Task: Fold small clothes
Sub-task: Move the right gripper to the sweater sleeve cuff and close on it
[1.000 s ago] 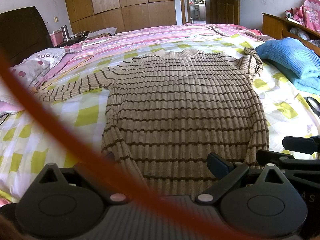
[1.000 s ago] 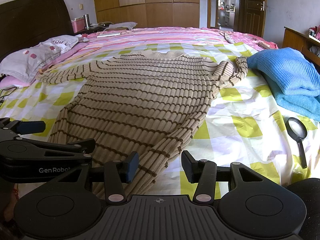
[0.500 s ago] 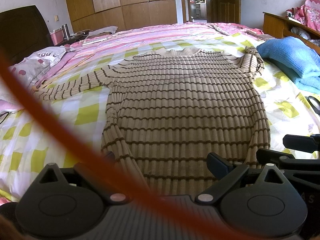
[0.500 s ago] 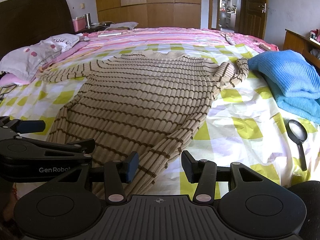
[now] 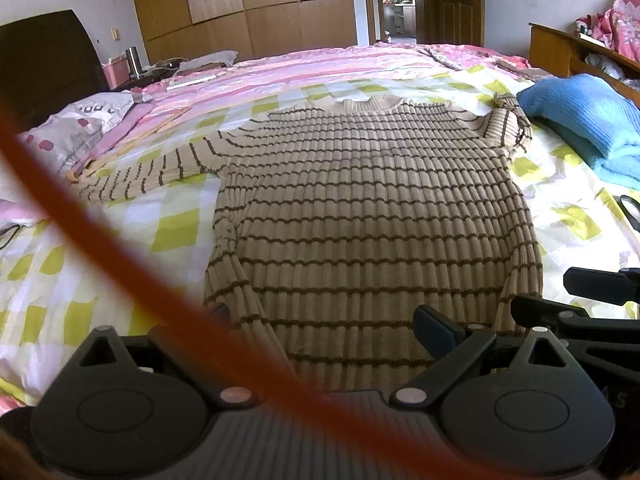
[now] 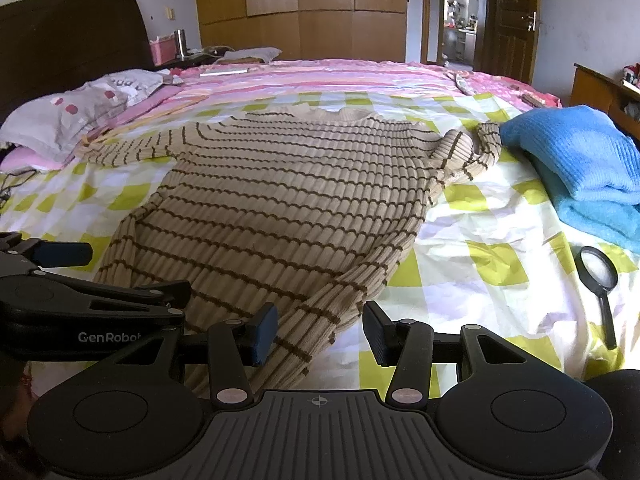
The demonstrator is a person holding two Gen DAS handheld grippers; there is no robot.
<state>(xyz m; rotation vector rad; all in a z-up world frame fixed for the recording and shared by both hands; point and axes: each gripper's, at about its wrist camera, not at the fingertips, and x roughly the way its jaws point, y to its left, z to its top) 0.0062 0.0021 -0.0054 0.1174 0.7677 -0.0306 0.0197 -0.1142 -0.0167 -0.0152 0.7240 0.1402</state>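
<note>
A beige sweater with brown stripes point(image 5: 372, 216) lies spread flat on the checked bedsheet point(image 5: 172, 228), collar at the far end, hem nearest me. Its left sleeve stretches out sideways. The right sleeve point(image 6: 460, 152) is bunched up by the shoulder. My left gripper point(image 5: 326, 320) hangs over the hem's left part with its jaws wide apart, and an orange cable hides its left finger. My right gripper point(image 6: 320, 334) stands open over the hem's right corner. Fabric lies beside its left finger point(image 6: 262, 334), and the right finger is clear of it.
A folded blue sweater point(image 6: 572, 152) rests at the right of the bed, with a black magnifying glass point(image 6: 598, 268) on the sheet in front of it. A spotted pillow point(image 6: 92, 108) lies at the far left. An orange cable point(image 5: 120, 240) crosses the left wrist view.
</note>
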